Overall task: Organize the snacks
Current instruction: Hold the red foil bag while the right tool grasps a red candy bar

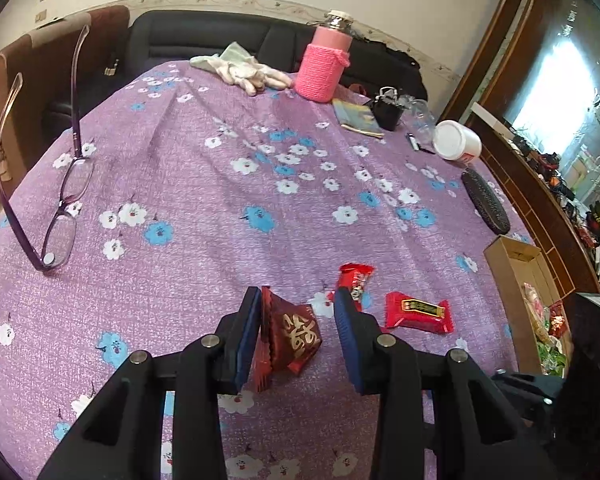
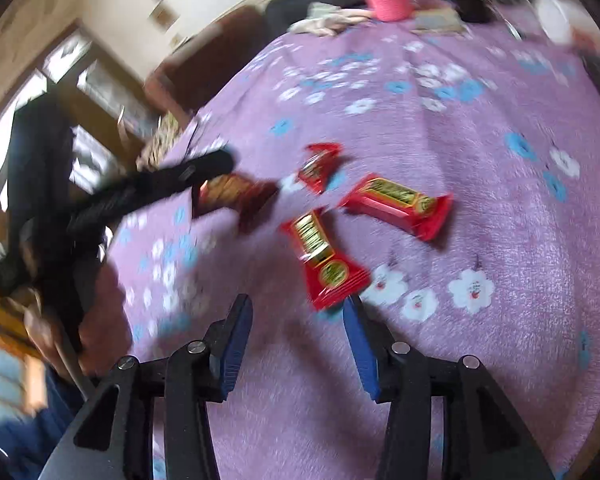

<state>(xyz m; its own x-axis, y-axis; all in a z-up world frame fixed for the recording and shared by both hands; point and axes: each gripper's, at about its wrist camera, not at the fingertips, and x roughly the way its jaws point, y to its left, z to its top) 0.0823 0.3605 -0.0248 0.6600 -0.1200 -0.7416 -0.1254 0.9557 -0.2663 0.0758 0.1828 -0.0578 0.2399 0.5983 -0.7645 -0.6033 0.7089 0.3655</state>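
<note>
While both grippers point down at the purple floral tablecloth (image 1: 204, 208):
Left gripper (image 1: 296, 312): clamped on a dark red pyramid snack (image 1: 294, 334), lower centre.
Right gripper (image 2: 298, 316): jaws apart, empty; a red bar (image 2: 326, 260) lies just above.
Cardboard box (image 1: 500, 256): right edge, holding mixed snack packets (image 1: 540, 312).

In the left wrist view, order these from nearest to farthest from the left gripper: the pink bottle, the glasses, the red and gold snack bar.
From the left gripper:
1. Red and gold snack bar, just to its right.
2. Glasses, left side of the table, standing on their lenses.
3. Pink bottle, at the far edge.
</note>
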